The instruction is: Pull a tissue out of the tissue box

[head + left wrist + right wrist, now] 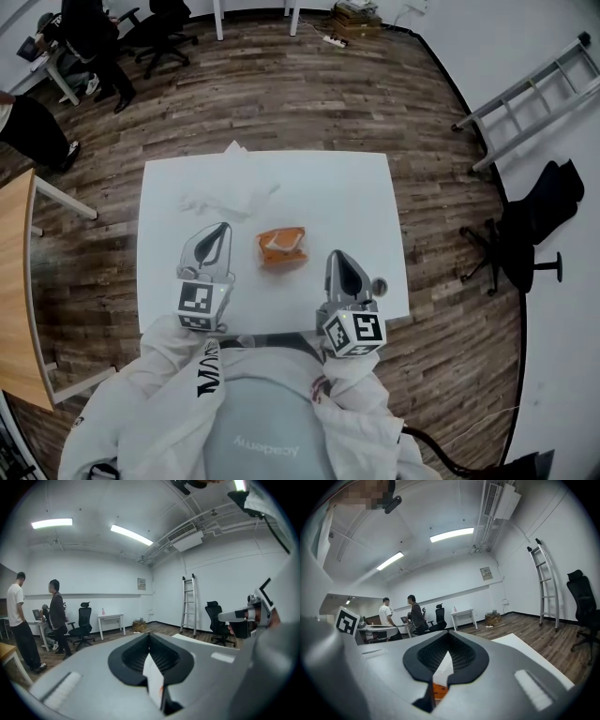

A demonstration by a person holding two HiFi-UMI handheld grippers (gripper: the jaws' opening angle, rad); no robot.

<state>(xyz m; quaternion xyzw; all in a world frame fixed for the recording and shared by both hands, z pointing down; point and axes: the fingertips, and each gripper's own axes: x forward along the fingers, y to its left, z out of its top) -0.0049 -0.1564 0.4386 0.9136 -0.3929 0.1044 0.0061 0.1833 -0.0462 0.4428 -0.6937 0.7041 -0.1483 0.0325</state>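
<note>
An orange tissue box (pixel 281 247) lies on the white table (pixel 319 187), a little nearer than its middle. Crumpled white tissues (pixel 225 200) lie behind it to the left. My left gripper (pixel 220 230) hovers left of the box with its jaws shut and nothing between them. To the right of the box my right gripper (pixel 336 256) is likewise shut and empty. Neither touches the box. In the right gripper view (pixel 448 633) a patch of the orange box (pixel 438 690) shows through the slot behind the closed tips. The left gripper view (pixel 149 634) shows only a sliver of orange.
A small grey round object (pixel 379 284) sits on the table near its front right corner. A wooden desk (pixel 14 281) stands to the left. A ladder (pixel 530 98) and a black office chair (pixel 525 234) are to the right. Two people (pixel 33 620) stand far back.
</note>
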